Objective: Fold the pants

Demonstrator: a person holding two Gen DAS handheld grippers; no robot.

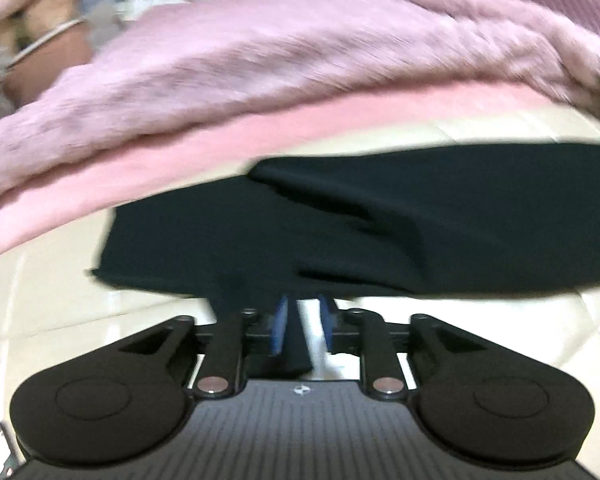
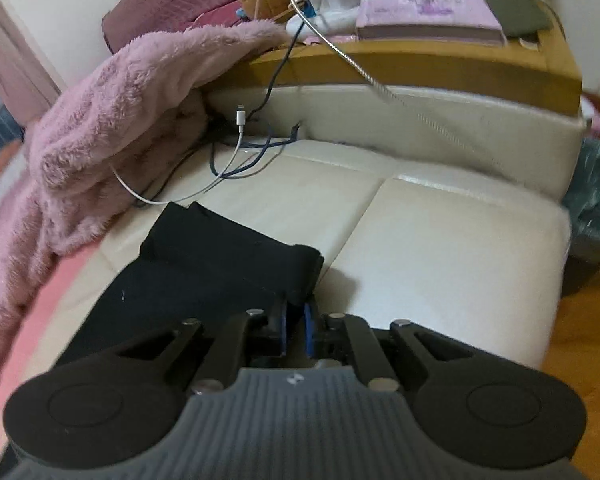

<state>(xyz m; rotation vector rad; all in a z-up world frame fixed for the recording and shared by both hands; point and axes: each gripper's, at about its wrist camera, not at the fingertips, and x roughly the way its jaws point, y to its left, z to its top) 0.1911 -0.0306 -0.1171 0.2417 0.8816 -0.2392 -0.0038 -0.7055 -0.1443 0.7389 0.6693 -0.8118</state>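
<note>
The black pants (image 1: 380,220) lie spread on a cream cushioned surface (image 1: 52,308), with some folds in the cloth. My left gripper (image 1: 304,320) has its blue pads close together on the near edge of the pants, with black cloth hanging between them. In the right wrist view the pants (image 2: 204,272) stretch away to the left. My right gripper (image 2: 296,320) is shut on a thick folded corner of the pants at their right end.
A fluffy pink blanket (image 1: 260,60) lies behind the pants, over a pink sheet (image 1: 140,168); it also shows in the right wrist view (image 2: 112,120). Charging cables (image 2: 236,152) lie on the cream cushion (image 2: 440,240). A cluttered wooden headboard shelf (image 2: 420,60) stands behind. A bin (image 2: 596,200) stands at the right.
</note>
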